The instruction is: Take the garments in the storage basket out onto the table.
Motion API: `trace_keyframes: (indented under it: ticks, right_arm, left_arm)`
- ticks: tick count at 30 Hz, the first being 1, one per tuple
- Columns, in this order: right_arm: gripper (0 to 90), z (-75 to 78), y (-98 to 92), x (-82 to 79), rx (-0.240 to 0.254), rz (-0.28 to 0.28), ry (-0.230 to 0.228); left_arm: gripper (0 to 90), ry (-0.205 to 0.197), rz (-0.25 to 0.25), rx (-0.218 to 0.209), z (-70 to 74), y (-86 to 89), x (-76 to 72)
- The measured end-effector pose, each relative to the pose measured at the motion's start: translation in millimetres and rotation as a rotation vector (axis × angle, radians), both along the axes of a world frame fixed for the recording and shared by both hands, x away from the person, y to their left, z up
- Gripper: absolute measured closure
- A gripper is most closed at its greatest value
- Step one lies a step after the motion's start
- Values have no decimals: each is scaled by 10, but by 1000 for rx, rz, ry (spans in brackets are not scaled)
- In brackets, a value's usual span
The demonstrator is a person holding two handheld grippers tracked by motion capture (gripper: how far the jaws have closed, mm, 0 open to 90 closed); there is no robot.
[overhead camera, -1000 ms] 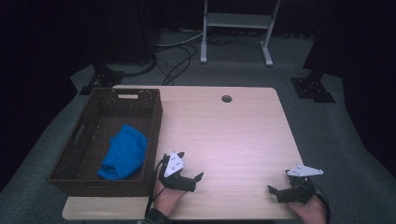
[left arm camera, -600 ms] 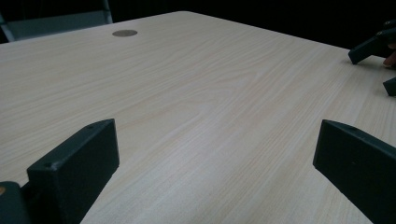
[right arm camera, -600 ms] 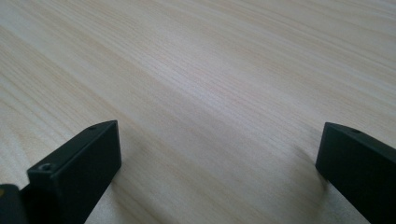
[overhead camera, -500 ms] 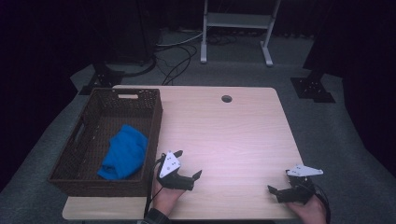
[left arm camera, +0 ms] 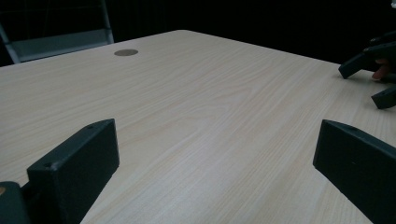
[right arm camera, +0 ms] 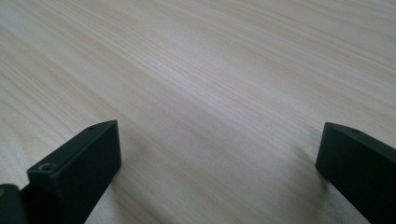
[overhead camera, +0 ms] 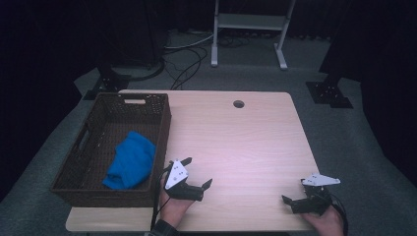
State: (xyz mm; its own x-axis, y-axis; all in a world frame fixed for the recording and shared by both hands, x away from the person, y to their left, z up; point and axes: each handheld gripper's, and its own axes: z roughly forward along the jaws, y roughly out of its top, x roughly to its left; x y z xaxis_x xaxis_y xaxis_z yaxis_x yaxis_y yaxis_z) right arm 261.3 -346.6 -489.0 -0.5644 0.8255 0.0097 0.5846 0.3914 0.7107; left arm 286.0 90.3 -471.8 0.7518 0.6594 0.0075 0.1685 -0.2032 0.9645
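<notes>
Both grippers rest low over the near edge of the table, each empty. The left gripper sits just beside the near right corner of the wicker basket; its jaws are spread wide, with bare wood between them in the left gripper view. The right gripper is well apart, near the table's right front corner, jaws likewise spread over bare wood.

The blue cloth lies crumpled inside the basket, against its right wall and toward the near end.

Probable hazards:
- Reaching for the cloth from this low position could bring the left gripper against the basket wall and push the basket leftward.
- A shallow pinch would likely catch only a fold, letting the cloth slip free or drag over the rim.
- The trailing cable may snag the table edge.
</notes>
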Motion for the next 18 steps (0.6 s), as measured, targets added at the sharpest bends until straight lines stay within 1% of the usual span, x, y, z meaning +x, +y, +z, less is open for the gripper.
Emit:
trace_keyframes:
  ticks: [4,18]
  right_arm:
    - [0,0,0,0,0,0,0]
    - [0,0,0,0,0,0,0]
  left_arm:
    - [0,-1,-3,-14,13,-4,-9]
    - [0,-9,-9,-39,108,31,-23]
